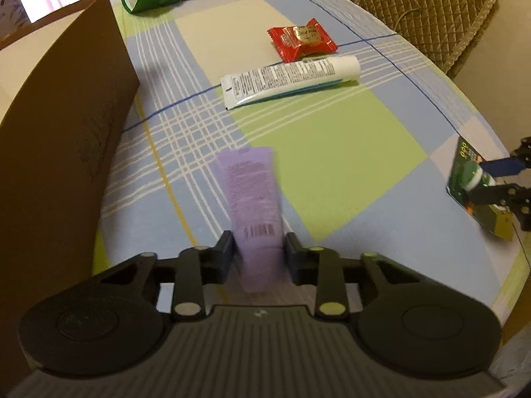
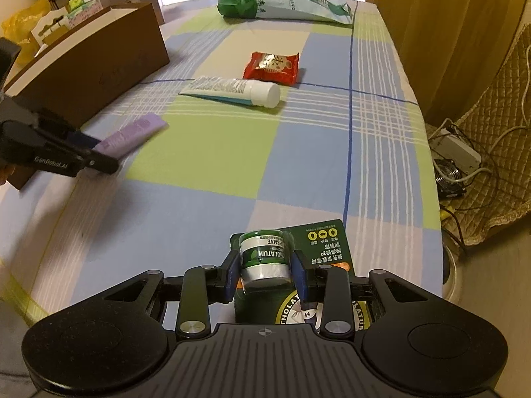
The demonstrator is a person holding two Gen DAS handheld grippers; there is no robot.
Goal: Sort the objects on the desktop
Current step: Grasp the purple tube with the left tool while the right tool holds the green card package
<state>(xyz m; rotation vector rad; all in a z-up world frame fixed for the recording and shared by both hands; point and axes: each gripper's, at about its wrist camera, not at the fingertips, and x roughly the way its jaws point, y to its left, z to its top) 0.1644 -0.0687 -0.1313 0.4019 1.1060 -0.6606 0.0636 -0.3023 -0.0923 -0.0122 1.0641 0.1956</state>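
My left gripper (image 1: pixel 260 252) is shut on the lower end of a purple tube (image 1: pixel 250 192), which points away from me over the checked tablecloth (image 1: pixel 348 165). In the right wrist view the same left gripper (image 2: pixel 99 154) holds the purple tube (image 2: pixel 136 132) beside a brown cardboard box (image 2: pixel 93 63). My right gripper (image 2: pixel 265 273) is shut on a green-and-white salve jar (image 2: pixel 264 255) in its green card pack (image 2: pixel 323 240), near the table's front right edge. The left wrist view shows the right gripper (image 1: pixel 497 179) on that pack (image 1: pixel 463 172).
A white tube (image 1: pixel 288 79) and a red snack packet (image 1: pixel 302 41) lie mid-table. A green-and-white snack bag (image 2: pixel 282 3) lies at the far end. The brown box (image 1: pixel 59 116) stands along the left. A quilted chair (image 1: pixel 431 10) and cables (image 2: pixel 464 165) are off the right edge.
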